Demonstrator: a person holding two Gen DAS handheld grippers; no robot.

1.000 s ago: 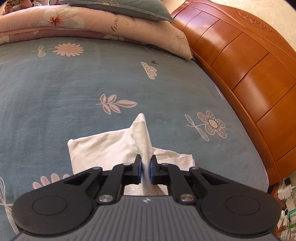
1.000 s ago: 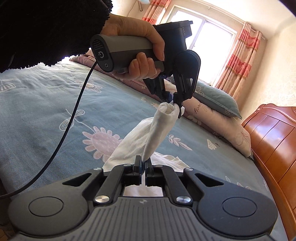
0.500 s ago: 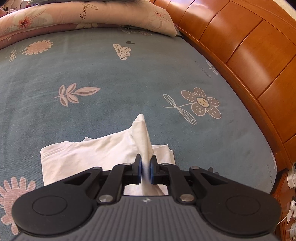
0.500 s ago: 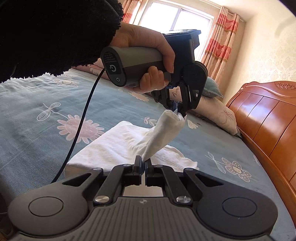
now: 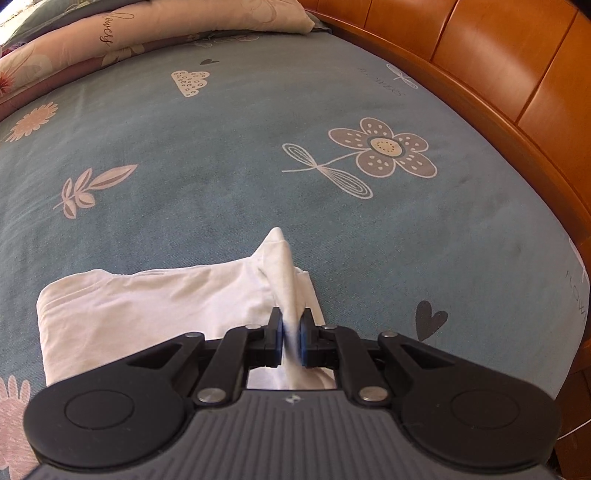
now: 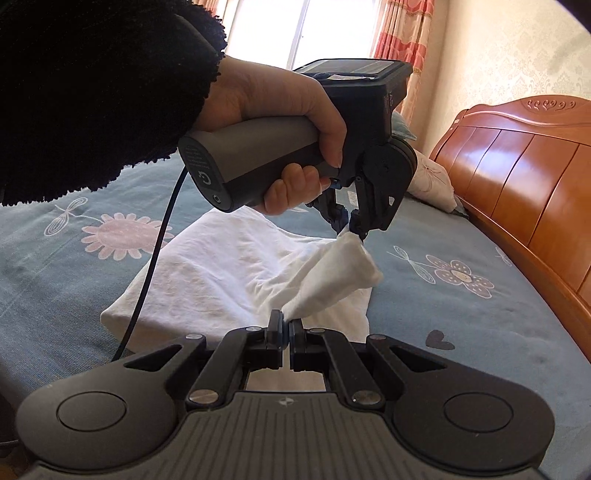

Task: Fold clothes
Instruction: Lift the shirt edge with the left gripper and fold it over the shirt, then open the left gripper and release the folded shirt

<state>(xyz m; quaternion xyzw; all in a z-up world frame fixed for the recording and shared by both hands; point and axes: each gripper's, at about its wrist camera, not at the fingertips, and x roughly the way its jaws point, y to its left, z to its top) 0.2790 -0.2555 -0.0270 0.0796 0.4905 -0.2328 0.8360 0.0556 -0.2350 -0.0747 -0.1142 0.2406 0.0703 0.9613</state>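
Note:
A white garment [image 5: 147, 295] lies partly folded on the blue flowered bedsheet [image 5: 258, 166]. My left gripper [image 5: 291, 332] is shut on one bunched corner of it, which rises in a peak ahead of the fingers. In the right wrist view that same left gripper [image 6: 351, 229] hangs above the cloth, held by a hand in a black fuzzy sleeve [image 6: 92, 92]. My right gripper [image 6: 286, 332] is shut on the other end of the lifted edge of the white garment [image 6: 221, 273]. The stretch of cloth between the two grippers hangs a little above the flat layer.
A wooden headboard [image 5: 517, 74] [image 6: 535, 177] borders the bed on the right. Pillows [image 5: 147, 29] are piled at the far end. A black cable [image 6: 147, 288] trails from the left gripper's handle across the cloth. Bare sheet lies beyond the garment.
Both grippers have carried the pinched edge across the bed toward the headboard and lower. The cloth between them hangs nearer the flat layer, and more of the garment lies spread out.

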